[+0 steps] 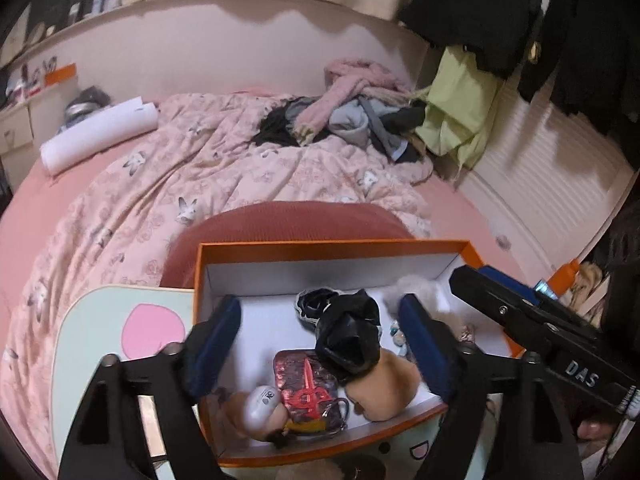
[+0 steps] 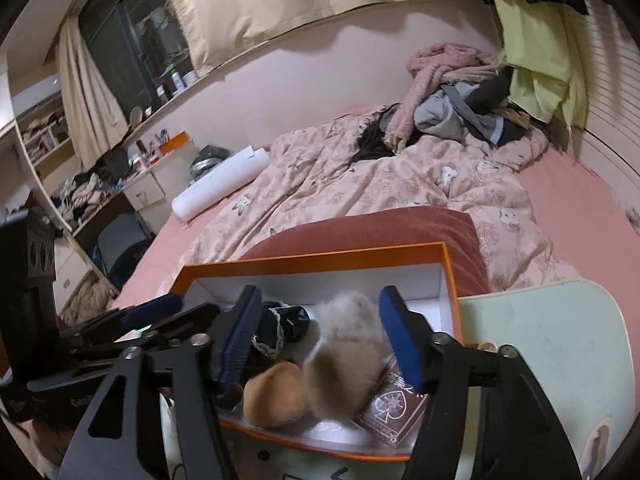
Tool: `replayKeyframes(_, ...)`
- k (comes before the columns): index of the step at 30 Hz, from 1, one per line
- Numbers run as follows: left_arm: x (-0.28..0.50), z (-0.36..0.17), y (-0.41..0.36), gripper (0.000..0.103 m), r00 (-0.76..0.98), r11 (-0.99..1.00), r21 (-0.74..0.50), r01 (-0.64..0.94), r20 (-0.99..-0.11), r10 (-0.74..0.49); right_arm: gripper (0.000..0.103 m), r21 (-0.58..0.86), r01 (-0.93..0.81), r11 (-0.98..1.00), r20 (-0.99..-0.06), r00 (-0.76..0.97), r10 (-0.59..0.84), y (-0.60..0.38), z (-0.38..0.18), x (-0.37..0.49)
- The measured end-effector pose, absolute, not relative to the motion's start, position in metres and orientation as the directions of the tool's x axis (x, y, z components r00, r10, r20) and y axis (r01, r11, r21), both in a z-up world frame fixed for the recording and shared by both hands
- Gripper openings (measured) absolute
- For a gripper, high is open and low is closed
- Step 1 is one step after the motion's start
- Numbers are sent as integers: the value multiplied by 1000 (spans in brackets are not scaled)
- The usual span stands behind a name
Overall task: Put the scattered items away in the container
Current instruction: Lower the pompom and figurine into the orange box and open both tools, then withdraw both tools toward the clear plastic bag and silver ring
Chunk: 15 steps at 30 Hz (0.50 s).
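Note:
An orange box [image 1: 332, 249] with a white inside stands on a pale green tray table [image 1: 88, 332]. In it lie a black crumpled bag [image 1: 348, 336], a tan plush ball [image 1: 384, 388], a red patterned pouch [image 1: 310, 392], a white round item [image 1: 262, 404] and a grey fluffy ball [image 2: 344, 364]. My left gripper [image 1: 320, 344] is open above the box, empty. My right gripper [image 2: 316, 336] is open above the box [image 2: 316, 258], with the fluffy ball between its fingers but not gripped. The tan ball [image 2: 276, 394] and a card box [image 2: 394, 408] lie below. The right gripper also shows in the left wrist view [image 1: 520, 312].
The box sits on the green table [image 2: 560, 344] against a red cushion [image 1: 296, 220] on a bed with a pink floral duvet [image 1: 224, 152]. A clothes pile [image 1: 360, 116] and a white paper roll [image 1: 100, 136] lie farther back. Shelves and drawers [image 2: 52, 152] stand to the left.

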<state>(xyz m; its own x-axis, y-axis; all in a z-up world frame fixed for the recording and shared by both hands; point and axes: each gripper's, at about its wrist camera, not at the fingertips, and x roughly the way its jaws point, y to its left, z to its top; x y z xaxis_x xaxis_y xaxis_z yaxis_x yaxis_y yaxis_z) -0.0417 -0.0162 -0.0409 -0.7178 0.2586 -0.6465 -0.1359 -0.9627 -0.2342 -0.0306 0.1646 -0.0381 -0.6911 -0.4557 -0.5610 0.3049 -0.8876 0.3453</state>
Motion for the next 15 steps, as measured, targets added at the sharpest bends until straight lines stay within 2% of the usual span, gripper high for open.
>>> replayKeyframes(9, 4, -25, -36, 96, -778, -973, -198, -116, -591, 213, 64, 336, 268, -903, -555, -718, -420, 181, -27, -9)
replayKeyframes(15, 37, -45, -42, 97, -737, -977, -180, -111, -645, 202, 64, 314, 289, -904, -593, -684, -425, 180, -34, 24)
